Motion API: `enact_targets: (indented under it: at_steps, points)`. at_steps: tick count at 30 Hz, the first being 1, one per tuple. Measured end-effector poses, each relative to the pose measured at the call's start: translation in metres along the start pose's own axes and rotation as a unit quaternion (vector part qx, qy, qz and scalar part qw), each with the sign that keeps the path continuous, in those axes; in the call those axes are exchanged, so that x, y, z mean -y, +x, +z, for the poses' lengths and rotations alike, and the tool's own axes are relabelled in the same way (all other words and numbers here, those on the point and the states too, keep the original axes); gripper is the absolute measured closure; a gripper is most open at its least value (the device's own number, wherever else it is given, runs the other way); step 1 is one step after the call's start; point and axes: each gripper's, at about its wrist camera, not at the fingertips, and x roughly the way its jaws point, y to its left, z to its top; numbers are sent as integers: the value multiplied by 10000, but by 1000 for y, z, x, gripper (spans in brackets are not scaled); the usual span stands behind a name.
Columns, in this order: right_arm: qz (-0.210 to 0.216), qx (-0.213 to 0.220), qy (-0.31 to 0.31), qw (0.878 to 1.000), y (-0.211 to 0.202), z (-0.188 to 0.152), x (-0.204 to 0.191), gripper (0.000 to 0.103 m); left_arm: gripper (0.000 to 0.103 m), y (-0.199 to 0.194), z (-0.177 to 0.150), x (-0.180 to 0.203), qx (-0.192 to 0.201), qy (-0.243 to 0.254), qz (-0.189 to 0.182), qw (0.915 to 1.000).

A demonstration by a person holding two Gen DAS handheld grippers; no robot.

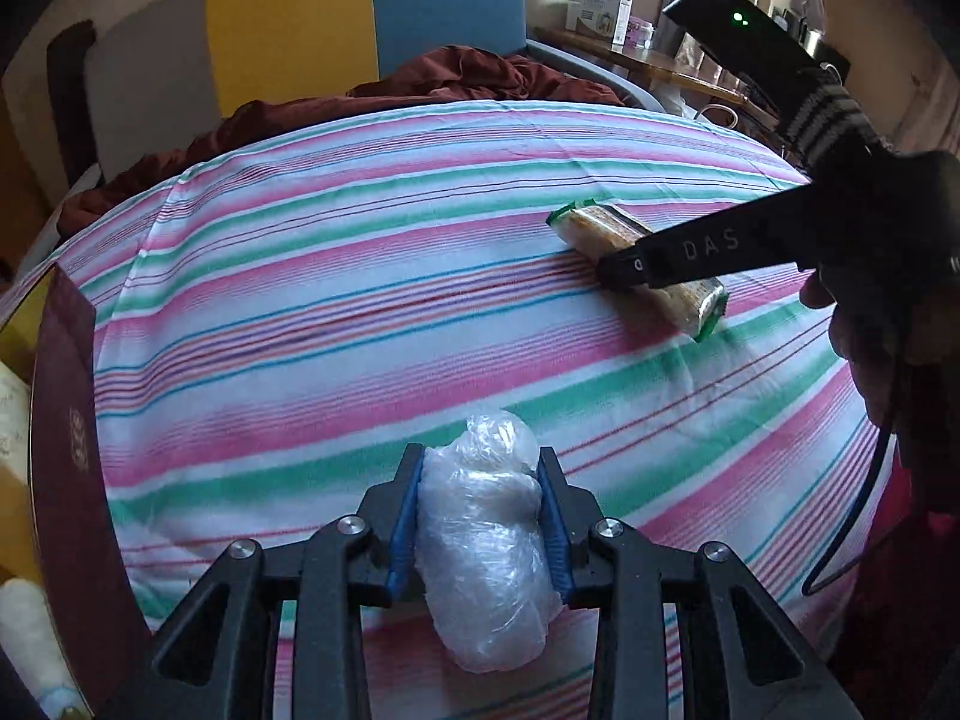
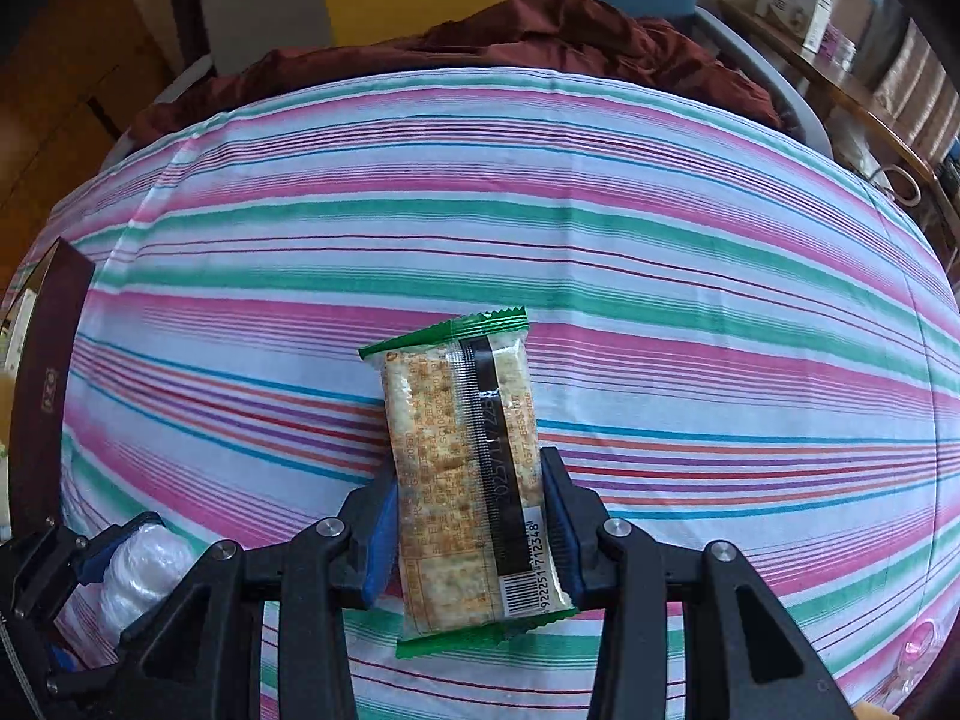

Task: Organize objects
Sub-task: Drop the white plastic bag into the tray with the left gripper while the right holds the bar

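My left gripper (image 1: 480,468) is shut on a clear plastic-wrapped bundle (image 1: 486,546), held just above the striped bedsheet (image 1: 336,276). My right gripper (image 2: 471,480) is shut on a green-edged cracker packet (image 2: 462,474), its blue pads pressing both long sides. In the left wrist view the right gripper (image 1: 618,270) shows at the right, over the cracker packet (image 1: 600,228) on the sheet. In the right wrist view the left gripper (image 2: 126,531) with the bundle (image 2: 144,570) shows at the lower left.
A dark red box (image 1: 72,450) stands at the left edge of the bed, also in the right wrist view (image 2: 48,384). A crumpled maroon blanket (image 2: 570,30) lies at the far end. A wooden shelf with boxes (image 1: 606,6) stands at the back right.
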Motion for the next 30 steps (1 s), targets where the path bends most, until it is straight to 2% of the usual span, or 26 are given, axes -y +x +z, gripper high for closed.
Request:
enact_targets:
  at_steps: [1, 2, 11, 21, 30]
  points:
    - [-16, 11, -40, 10000, -2, -4, -9, 60, 67, -2, -4, -1, 46, -4, -8, 10000]
    - [-61, 25, -78, 9999, -4, 8, -7, 60, 66, -2, -4, -2, 77, -5, -14, 10000]
    - [-149, 153, -106, 9997, -10, -7, -6, 59, 65, -3, -11, -3, 375, 18, -44, 9993]
    - [-154, 215, -230, 9994, -1, -2, -19, 57, 65, 2, -10, -4, 539, -27, -27, 9985]
    - [-210, 319, -284, 9989, 8, 9, -13, 57, 67, 3, -8, -5, 572, -26, -91, 9983]
